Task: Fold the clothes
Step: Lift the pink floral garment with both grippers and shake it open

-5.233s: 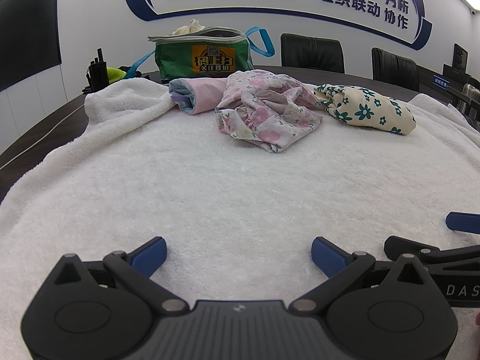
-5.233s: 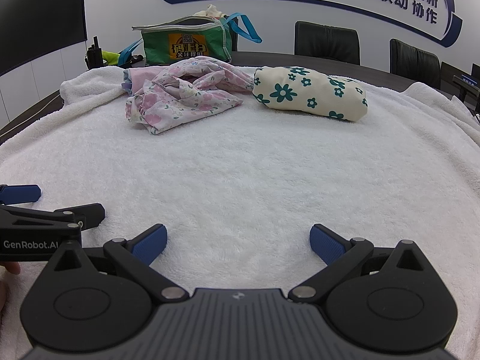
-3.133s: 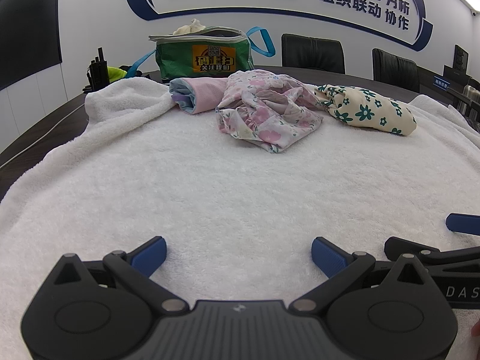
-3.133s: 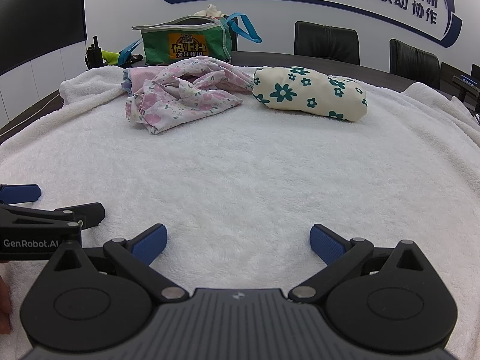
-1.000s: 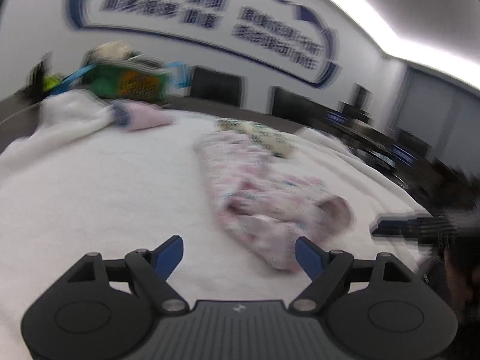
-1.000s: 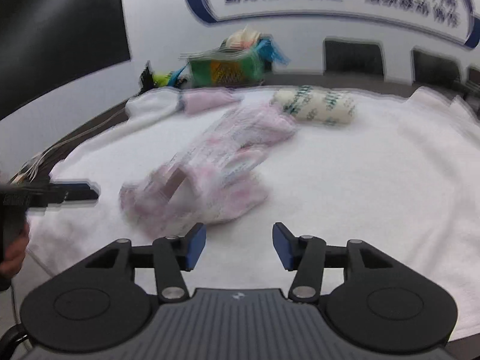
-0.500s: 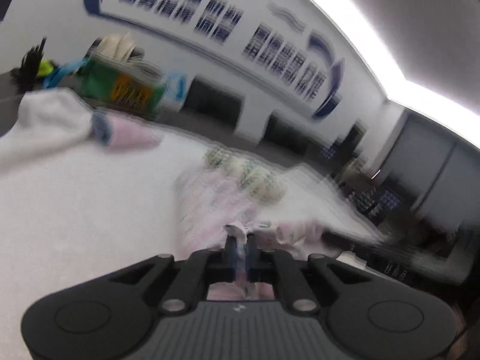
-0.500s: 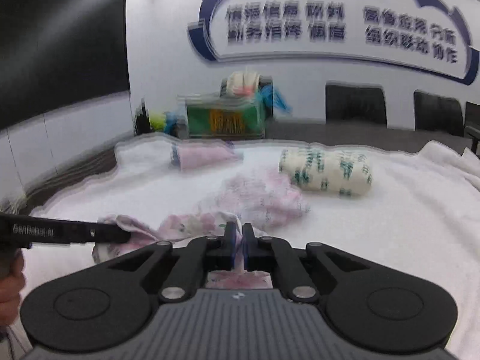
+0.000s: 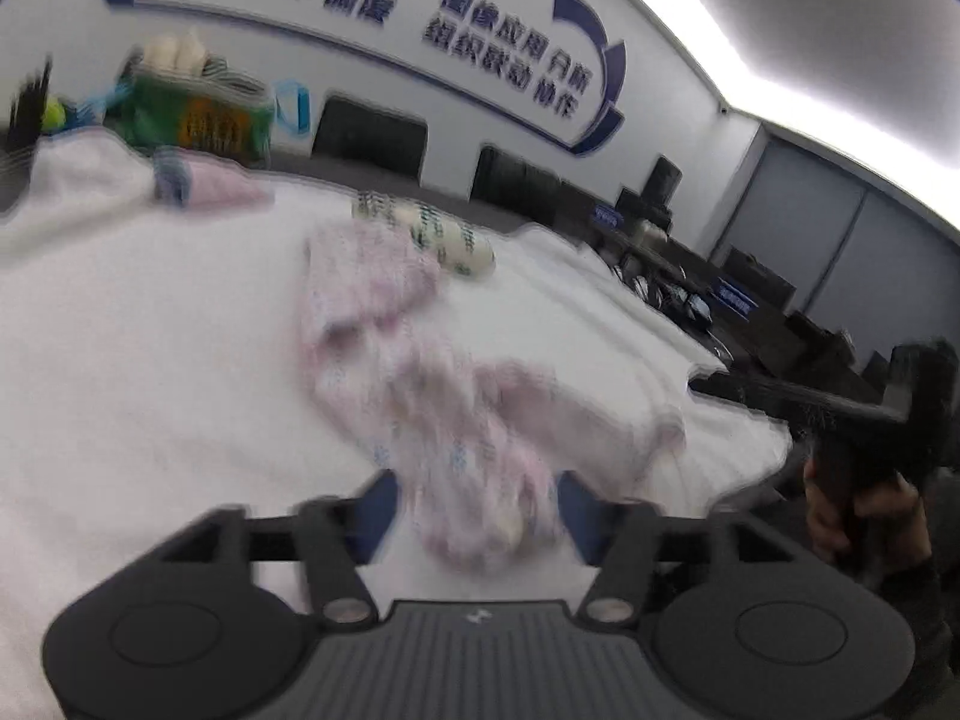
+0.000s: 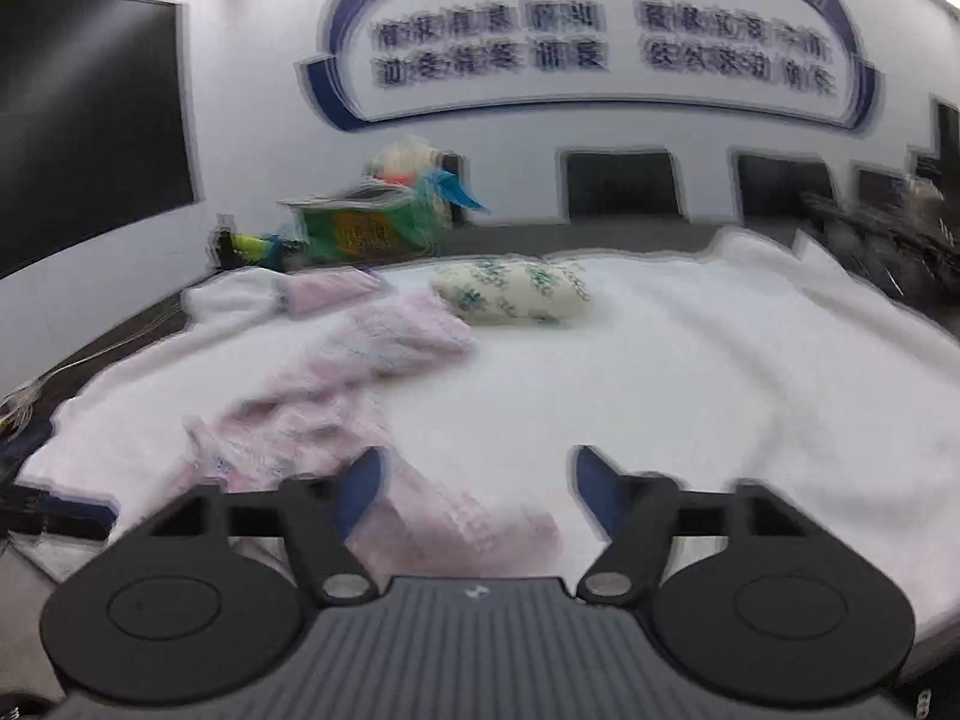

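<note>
Both views are motion-blurred, so we report coarse detail only.

Left gripper (image 9: 474, 510): we see its two blue-tipped fingers (image 9: 375, 507) spread apart. The near end of the pink garment (image 9: 420, 378) lies between them; we cannot tell whether either finger touches the cloth.

Right gripper (image 10: 474, 492): its fingers (image 10: 360, 489) are likewise spread. The garment's (image 10: 336, 420) near end lies at the left finger and reaches partway into the gap; the right finger stands over bare towel.

Garment position: it lies stretched out on the white towel (image 9: 150, 360) that covers the table, running from the grippers toward the far side. Its far end sits just beside the cream roll (image 10: 516, 294) printed with green flowers.

Other items on the towel:
- A folded pink piece (image 10: 327, 291) rests near the far left edge, apart from the garment
- A green bag (image 10: 366, 231) stands behind it

In the left view we also see the right gripper (image 9: 798, 402) at the right edge, held in a hand (image 9: 852, 510). Dark chairs (image 10: 621, 183) stand against the far wall under blue lettering (image 10: 600, 48)
</note>
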### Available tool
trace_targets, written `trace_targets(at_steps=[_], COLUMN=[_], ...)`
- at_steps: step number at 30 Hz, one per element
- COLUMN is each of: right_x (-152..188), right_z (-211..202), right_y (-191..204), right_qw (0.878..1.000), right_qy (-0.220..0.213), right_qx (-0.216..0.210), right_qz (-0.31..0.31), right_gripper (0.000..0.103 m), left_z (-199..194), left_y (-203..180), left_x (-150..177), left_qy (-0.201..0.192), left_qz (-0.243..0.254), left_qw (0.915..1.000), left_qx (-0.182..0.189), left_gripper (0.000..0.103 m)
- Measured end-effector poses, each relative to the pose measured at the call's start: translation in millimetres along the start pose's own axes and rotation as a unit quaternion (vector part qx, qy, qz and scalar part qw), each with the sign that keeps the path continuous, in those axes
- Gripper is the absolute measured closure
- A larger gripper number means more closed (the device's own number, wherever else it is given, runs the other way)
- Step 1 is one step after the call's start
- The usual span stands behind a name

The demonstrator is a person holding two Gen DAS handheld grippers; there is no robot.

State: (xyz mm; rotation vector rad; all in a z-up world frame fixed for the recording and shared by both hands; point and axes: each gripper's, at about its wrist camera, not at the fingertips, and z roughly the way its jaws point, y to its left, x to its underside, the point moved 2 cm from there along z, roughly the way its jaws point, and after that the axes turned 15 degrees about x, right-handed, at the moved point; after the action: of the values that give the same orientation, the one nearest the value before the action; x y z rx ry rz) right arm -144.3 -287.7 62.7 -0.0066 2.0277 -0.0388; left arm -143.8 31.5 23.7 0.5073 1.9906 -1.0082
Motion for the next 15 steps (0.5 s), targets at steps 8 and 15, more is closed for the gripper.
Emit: trace_targets(at_steps=[8, 15], right_x=[18.6, 27.9], right_z=[33.7, 26.2], right_y=[42.3, 44.3], right_qw=[0.991, 0.990], right_qy=[0.033, 0.043], right_qx=[-0.069, -0.090], right_qz=[-0.105, -0.104], right_gripper=[0.039, 0.066], left_z=[72.0, 37.1], left_y=[33.1, 32.1], left_x=[-35.5, -15.4], left_qy=[-0.001, -0.033], left_qz=[-0.056, -0.073], left_qw=[0.9978, 0.9951], left_qx=[-0.036, 0.058], left_gripper=[0.020, 0.102])
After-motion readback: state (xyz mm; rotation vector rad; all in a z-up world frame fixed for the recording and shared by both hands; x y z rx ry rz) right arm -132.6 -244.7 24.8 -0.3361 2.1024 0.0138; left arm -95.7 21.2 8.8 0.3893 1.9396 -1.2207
